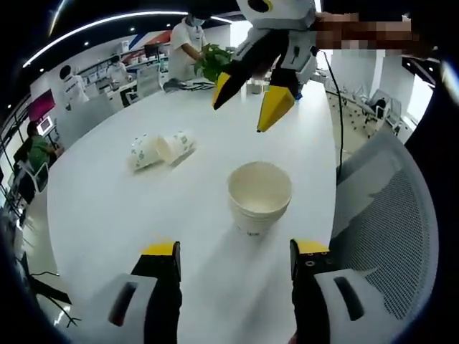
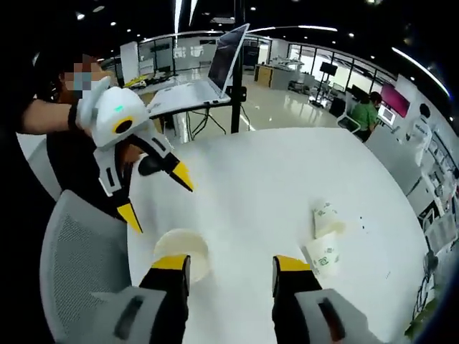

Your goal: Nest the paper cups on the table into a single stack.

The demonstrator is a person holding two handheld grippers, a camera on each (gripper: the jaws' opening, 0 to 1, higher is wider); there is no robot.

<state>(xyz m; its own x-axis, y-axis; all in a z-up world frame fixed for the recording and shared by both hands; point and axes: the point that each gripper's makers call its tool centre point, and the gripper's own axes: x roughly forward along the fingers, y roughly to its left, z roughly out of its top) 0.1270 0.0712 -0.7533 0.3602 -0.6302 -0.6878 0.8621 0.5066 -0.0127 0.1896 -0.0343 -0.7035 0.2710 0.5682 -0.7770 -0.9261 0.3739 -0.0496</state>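
Both empty, jaws apart: left gripper (image 1: pixel 234 259), right gripper (image 2: pixel 229 272). Upright on white table (image 1: pixel 107 208) at twelve o'clock from left jaws: nested cup stack (image 1: pixel 259 195). At ten o'clock, toppled: two loose cups (image 1: pixel 161 149).

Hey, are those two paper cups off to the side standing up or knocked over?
Knocked over. In the left gripper view the two paper cups lie on their sides on the white table, printed walls showing, while the cup stack stands upright, mouth up.
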